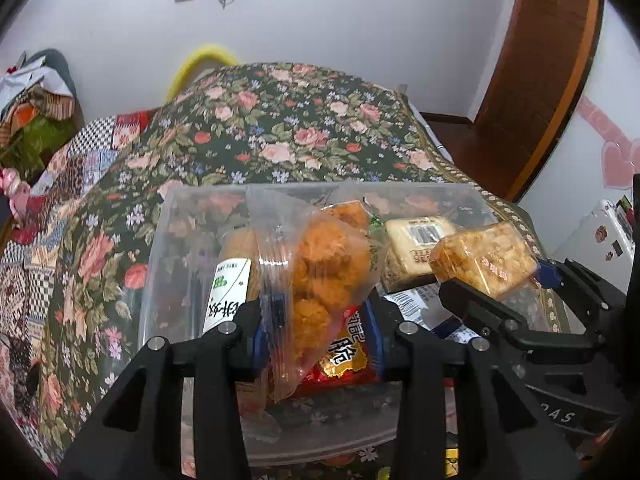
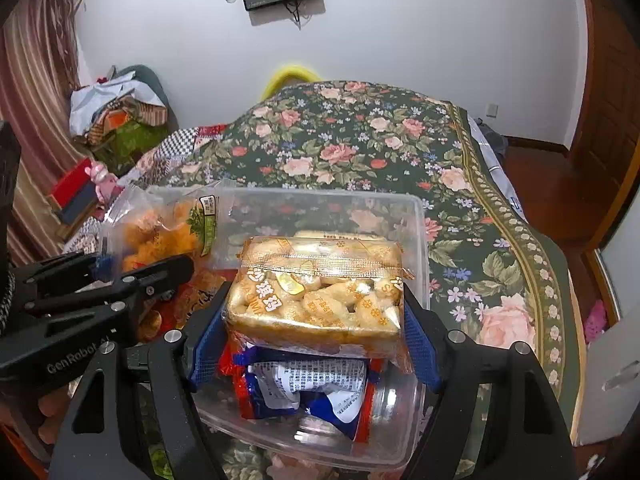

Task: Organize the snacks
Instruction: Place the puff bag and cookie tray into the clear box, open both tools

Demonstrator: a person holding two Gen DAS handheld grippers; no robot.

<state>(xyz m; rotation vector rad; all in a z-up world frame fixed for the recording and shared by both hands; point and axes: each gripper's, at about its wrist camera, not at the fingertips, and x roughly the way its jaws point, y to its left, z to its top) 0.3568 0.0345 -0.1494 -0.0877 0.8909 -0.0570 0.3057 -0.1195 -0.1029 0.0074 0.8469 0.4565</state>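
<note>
A clear plastic box (image 1: 160, 280) (image 2: 416, 248) sits on a floral cloth and holds several snack packs. My left gripper (image 1: 316, 332) is shut on a clear bag of orange puffed balls (image 1: 320, 276), held over the box's left side; the bag also shows in the right wrist view (image 2: 160, 232). My right gripper (image 2: 316, 320) is shut on a wrapped golden rice-crisp block (image 2: 316, 296) above the box's right side; the block also shows in the left wrist view (image 1: 484, 260). Below lie a red-and-blue packet (image 1: 348, 356) (image 2: 304, 392) and a pale cake pack (image 1: 416, 240).
The floral cloth (image 1: 288, 128) (image 2: 360, 148) covers a raised surface that drops off at right to a wooden floor (image 2: 532, 184). A pile of bags and cloth (image 2: 120, 120) lies at far left. A wooden door (image 1: 540, 72) stands at right.
</note>
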